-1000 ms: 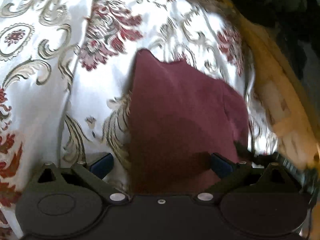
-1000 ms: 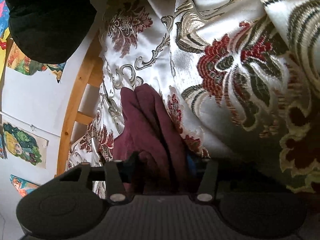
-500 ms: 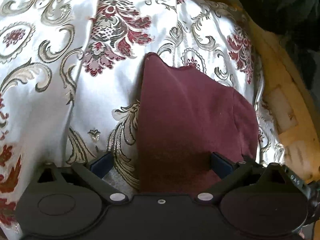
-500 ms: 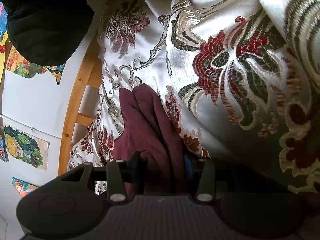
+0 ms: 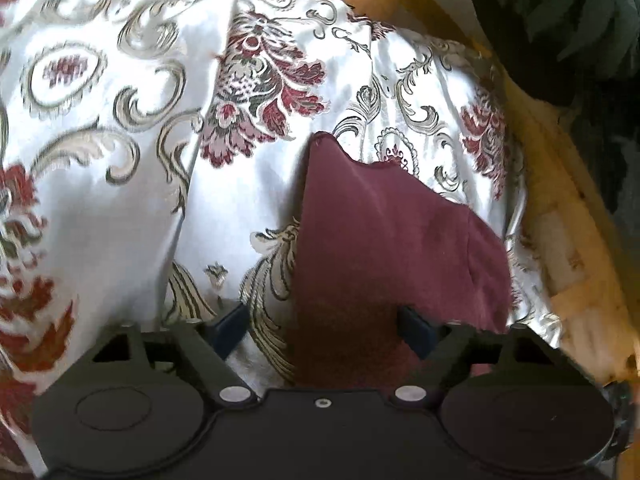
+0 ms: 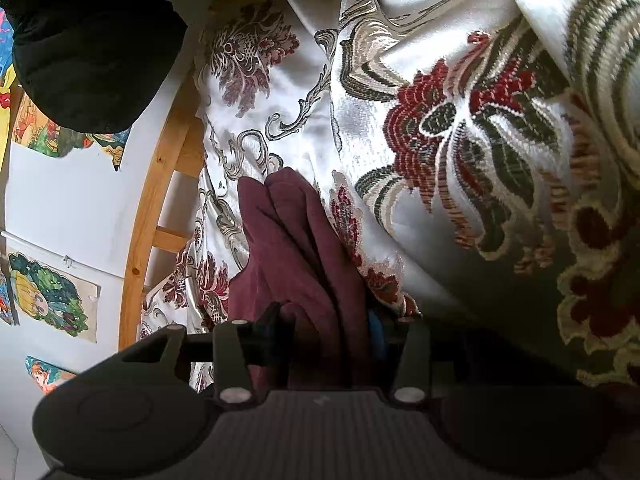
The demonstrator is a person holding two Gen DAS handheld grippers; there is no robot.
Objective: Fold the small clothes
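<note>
A small maroon garment (image 5: 384, 248) lies on a white satin cloth with red and gold flower patterns (image 5: 120, 160). My left gripper (image 5: 324, 330) is open, its blue-padded fingers (image 5: 230, 328) spread wide, the near edge of the garment between them. In the right wrist view the garment (image 6: 296, 248) is bunched in folds. My right gripper (image 6: 324, 324) is shut on it, the fabric pinched between the narrow jaws.
A curved wooden frame (image 5: 560, 184) borders the patterned cloth on the right; it also shows in the right wrist view (image 6: 152, 216). A dark bundle (image 6: 88, 40) sits at the upper left there. A white wall with colourful stickers (image 6: 48, 300) is behind.
The left view has pulled back a little, so the garment looks smaller and more patterned cloth shows. The right gripper's jaws have closed slightly tighter on the fabric.
</note>
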